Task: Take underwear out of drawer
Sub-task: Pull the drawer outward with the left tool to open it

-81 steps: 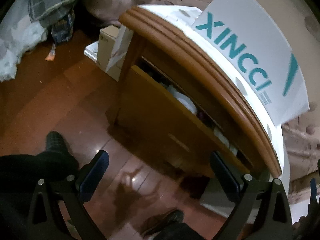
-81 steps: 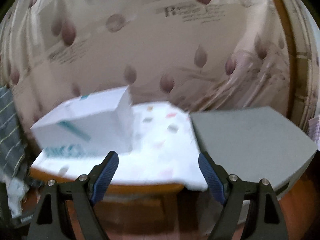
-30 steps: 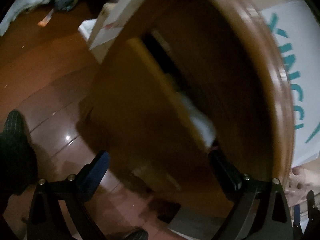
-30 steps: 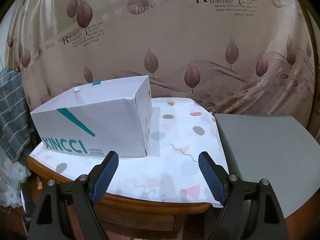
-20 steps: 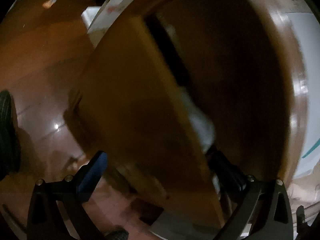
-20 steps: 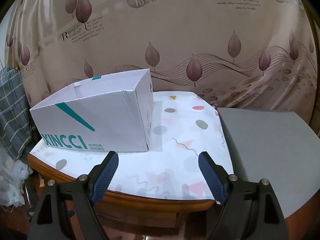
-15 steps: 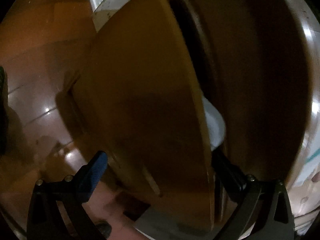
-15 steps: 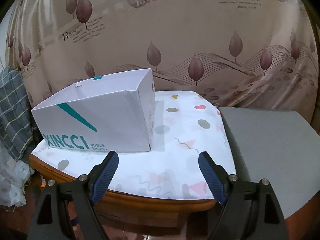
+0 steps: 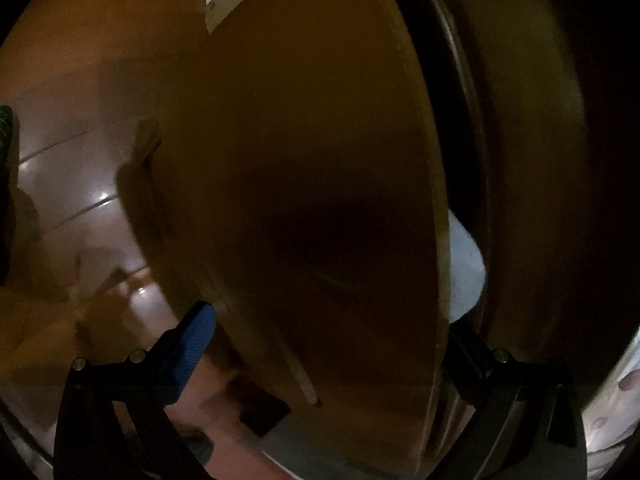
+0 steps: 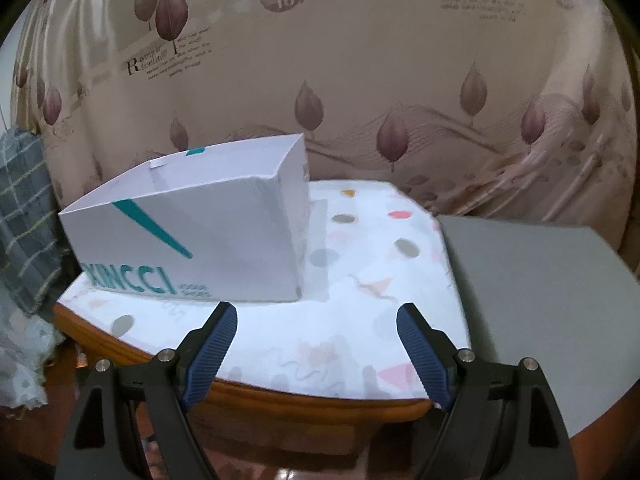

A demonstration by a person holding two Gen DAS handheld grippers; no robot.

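**A:** Which step did you log here?

**B:** The reach-in. I had the left tongs (image 9: pixel 328 344) spread wide and straddling the drawer front (image 9: pixel 304 168): the blue finger (image 9: pixel 196 340) sat outside the panel, the other finger (image 9: pixel 464 344) sat in the gap behind it. Nothing was gripped. The underwear (image 9: pixel 466 268), a pale bundle, lay inside the drawer just past that inner finger; I could not tell whether they touched.

**A:** And the right?

**B:** The right tongs (image 10: pixel 316 348) were wide and empty, hovering over the counter (image 10: pixel 352 344) near the box (image 10: pixel 192 236) and the grey board (image 10: pixel 540 300). They took no part.

**A:** What did the next move need, in your view?

**B:** I judged that both fingers had to clear the panel and enter the gap, bracket the bundle, then close and lift. The slot looked narrow and dark, so catching the panel edge seemed the main risk.

**A:** Change against the earliest left view?

**B:** There the whole nightstand, the box and the floor (image 9: pixel 80 184) showed from a distance. Here the panel filled the view. The tongs had dropped close, rolled, and finished opening. The right view had gone from blurred to steady.
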